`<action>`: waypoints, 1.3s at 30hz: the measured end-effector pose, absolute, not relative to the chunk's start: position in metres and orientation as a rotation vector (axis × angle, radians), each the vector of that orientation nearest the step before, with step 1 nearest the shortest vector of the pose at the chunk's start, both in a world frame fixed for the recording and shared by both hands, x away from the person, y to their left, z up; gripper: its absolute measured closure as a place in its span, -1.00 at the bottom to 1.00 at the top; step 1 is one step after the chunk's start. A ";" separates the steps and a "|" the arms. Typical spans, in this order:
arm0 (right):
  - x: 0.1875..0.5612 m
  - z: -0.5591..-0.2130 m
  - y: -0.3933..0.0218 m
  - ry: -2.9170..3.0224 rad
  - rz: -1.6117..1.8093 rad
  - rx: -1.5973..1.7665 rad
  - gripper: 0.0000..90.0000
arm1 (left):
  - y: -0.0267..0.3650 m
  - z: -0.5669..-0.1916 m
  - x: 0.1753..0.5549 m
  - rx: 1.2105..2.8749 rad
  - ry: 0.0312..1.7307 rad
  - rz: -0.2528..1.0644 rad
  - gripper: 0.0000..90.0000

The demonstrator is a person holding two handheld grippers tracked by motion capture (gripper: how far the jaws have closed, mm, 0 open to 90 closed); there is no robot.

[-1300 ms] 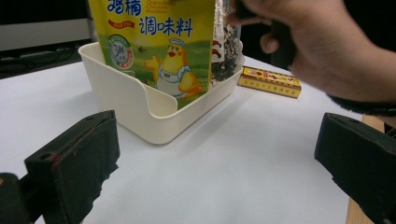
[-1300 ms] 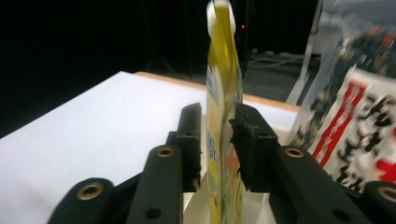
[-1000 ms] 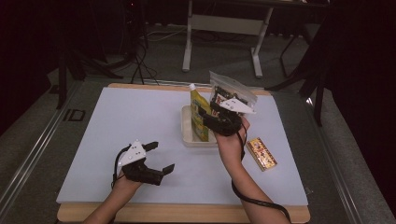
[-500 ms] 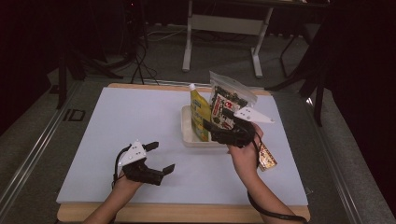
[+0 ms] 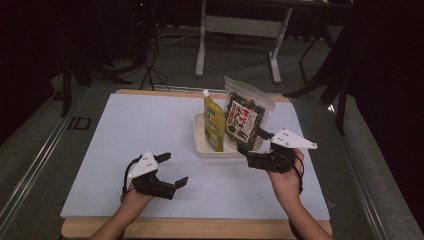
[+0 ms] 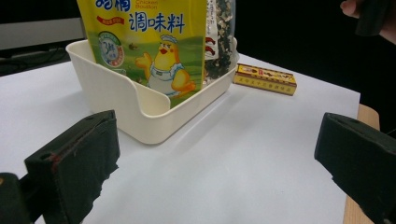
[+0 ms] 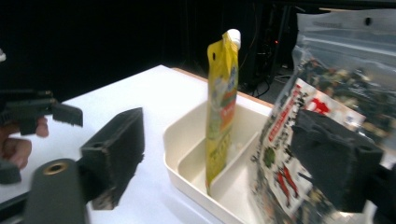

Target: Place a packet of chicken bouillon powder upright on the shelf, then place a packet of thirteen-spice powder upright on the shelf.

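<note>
— What's printed on the yellow pouch (image 6: pixel 144 46)?

— Chinese characters reading 调味料, a cartoon chick in an apron, and "Chicken" in small print above. It has a white spout cap and stands upright in the left compartment of the cream tray (image 5: pixel 202 145).

— And the clear bag (image 5: pixel 243 117) beside it?

— Dark dried contents, with a white label in red and black writing that I cannot read. It stands in the tray's right side, leaning on the pouch.

— The claws?

— The left claw (image 5: pixel 170 170) hovers over the white bench (image 5: pixel 125 130), released, jaws wide apart. The right claw (image 5: pixel 254 149) is just beside the bag's lower edge, also spread and gripping nothing.

— Anything else?

— A small yellow box (image 6: pixel 265 78) with a red band lies flat on the bench beyond the tray; its print is too small to read.
</note>
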State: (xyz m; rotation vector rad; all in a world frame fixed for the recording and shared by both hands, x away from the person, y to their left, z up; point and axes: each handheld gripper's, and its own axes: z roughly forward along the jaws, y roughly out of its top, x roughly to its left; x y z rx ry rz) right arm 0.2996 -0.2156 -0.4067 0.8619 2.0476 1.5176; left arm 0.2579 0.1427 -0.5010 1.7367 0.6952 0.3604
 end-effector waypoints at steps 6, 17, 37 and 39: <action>0.289 -0.405 -0.240 2.060 1.506 0.822 -0.57 | 0.142 -0.501 0.258 1.733 0.701 0.355 -1.00; 0.283 -0.417 -0.285 2.124 1.437 0.834 -0.68 | 0.140 -0.501 0.258 1.738 0.692 0.348 -1.00; 0.321 -0.460 -0.320 2.193 1.238 1.113 -0.79 | 0.140 -0.502 0.258 1.725 0.688 0.334 -1.00; 0.327 -0.466 -0.323 2.195 1.211 1.144 -0.79 | 0.140 -0.503 0.258 1.721 0.688 0.331 -1.00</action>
